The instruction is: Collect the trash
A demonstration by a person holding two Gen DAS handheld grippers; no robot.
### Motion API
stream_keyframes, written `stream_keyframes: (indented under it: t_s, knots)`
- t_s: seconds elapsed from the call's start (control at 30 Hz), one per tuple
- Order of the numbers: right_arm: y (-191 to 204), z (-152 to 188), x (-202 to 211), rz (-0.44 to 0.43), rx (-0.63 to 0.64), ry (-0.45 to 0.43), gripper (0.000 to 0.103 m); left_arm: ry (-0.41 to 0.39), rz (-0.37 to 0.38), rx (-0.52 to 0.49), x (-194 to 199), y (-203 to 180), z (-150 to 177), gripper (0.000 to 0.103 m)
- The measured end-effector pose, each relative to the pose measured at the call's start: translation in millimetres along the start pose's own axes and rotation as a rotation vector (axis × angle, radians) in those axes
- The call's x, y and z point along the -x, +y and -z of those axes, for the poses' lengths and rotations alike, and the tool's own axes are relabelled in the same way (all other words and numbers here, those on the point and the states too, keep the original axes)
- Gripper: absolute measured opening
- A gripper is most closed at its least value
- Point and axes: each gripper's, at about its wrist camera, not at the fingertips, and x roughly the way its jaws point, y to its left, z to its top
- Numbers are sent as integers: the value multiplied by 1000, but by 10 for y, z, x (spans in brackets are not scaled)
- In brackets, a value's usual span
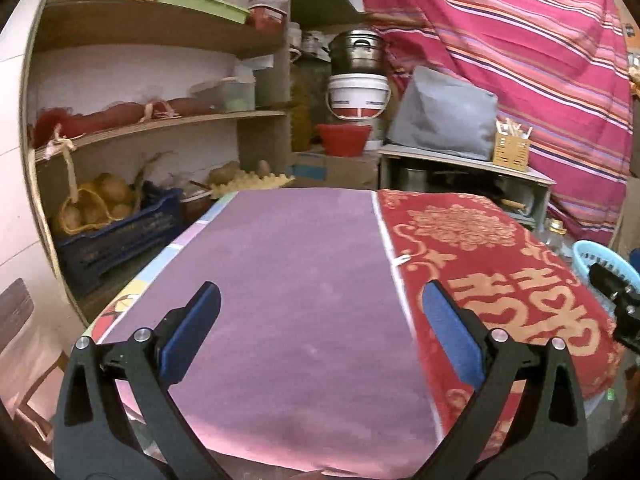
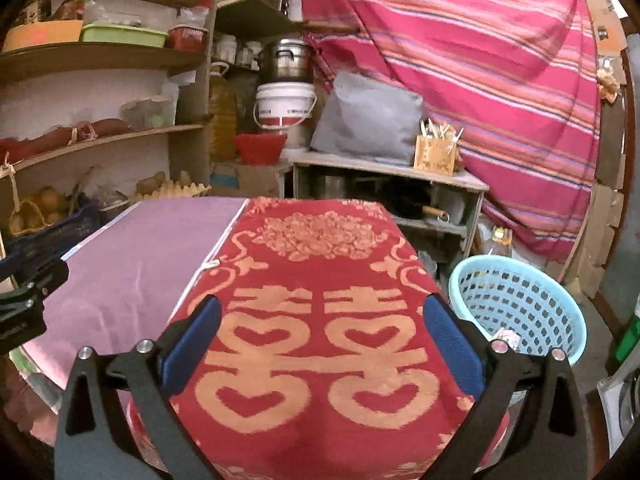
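Both views low over table (image 1: 280, 280) (shared)

Table (image 2: 132, 264) in front, two cloths side by side on it: plain cloth (image 1: 280, 300) left, patterned towel (image 2: 320, 320) right. Shelves (image 1: 160, 120) behind left. Basket (image 2: 516, 304) on floor, right of table. Low stand (image 2: 392, 176) behind table.

The table (image 2: 120, 264) lies bare ahead, shelves (image 1: 160, 124) crowding its left, basket (image 2: 516, 304) right.
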Motion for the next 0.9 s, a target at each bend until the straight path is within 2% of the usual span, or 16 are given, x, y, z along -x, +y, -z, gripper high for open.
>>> stream_keyframes:
  t_s: [0.13,0.27,0.67,0.9]
  knots:
    - [74,12,-3,16,0,-12,98,-4,-26,-20,-34,32,31,98]
    - [47,22,-46,14,-44,-9,98,-1,-12,-1,-65,49,34,98]
    - [74,89,-189,17,-35,25,98,-3,24,-28,-123,-80,48,98]
    - [97,95,-165,20,-25,1,98,-24,31,-55,-102,-163,46,98]
